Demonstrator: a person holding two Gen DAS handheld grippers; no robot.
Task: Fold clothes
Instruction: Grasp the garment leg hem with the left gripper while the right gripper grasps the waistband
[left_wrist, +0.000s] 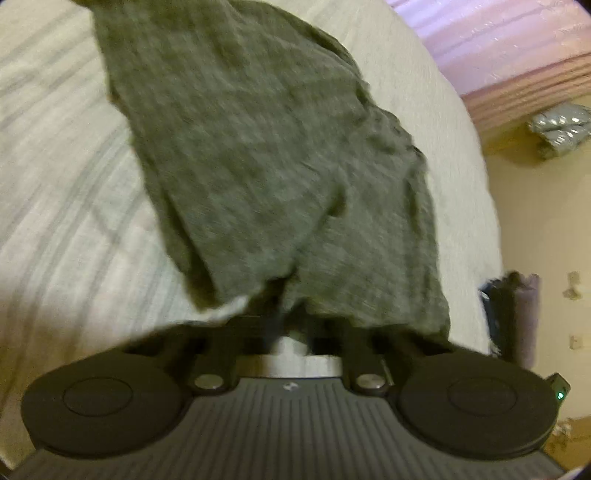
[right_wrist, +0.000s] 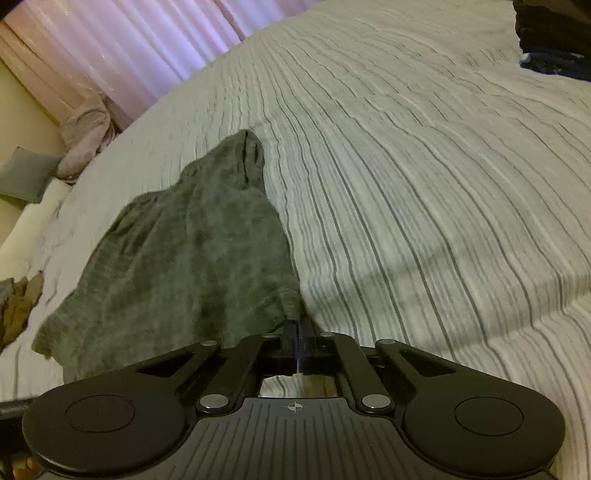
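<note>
The grey-green garment (left_wrist: 266, 162) lies rumpled on the striped bedspread (left_wrist: 66, 221), a knitted-looking piece with its near hem right at my left gripper (left_wrist: 291, 325). From the left wrist view the cloth runs from the top of the picture down to my fingers, and its lower edge drapes over them so that the fingertips are hidden. The linkage bars stand drawn in toward the middle, so my left jaws are together, and with the hem falling straight into them I take them to be clamped on that edge of the garment.

In the right wrist view the same garment (right_wrist: 184, 258) spreads to the left of centre, one narrow end reaching away across the bed and the broad part lying flat toward the bed's edge. Its near right corner comes to a point exactly at my right gripper (right_wrist: 297, 328). There my two fingers meet in a thin line with no gap between them, and the cloth is pinched at their tips.

The bedspread (right_wrist: 424, 184) fills the rest of that view, pale with dark thin stripes. Beyond the bed hang pink curtains (right_wrist: 122, 48), and a grey cushion (right_wrist: 26, 177) sits near the wall. A dark heap (right_wrist: 554, 40) lies at the far right corner of the bed.
</note>
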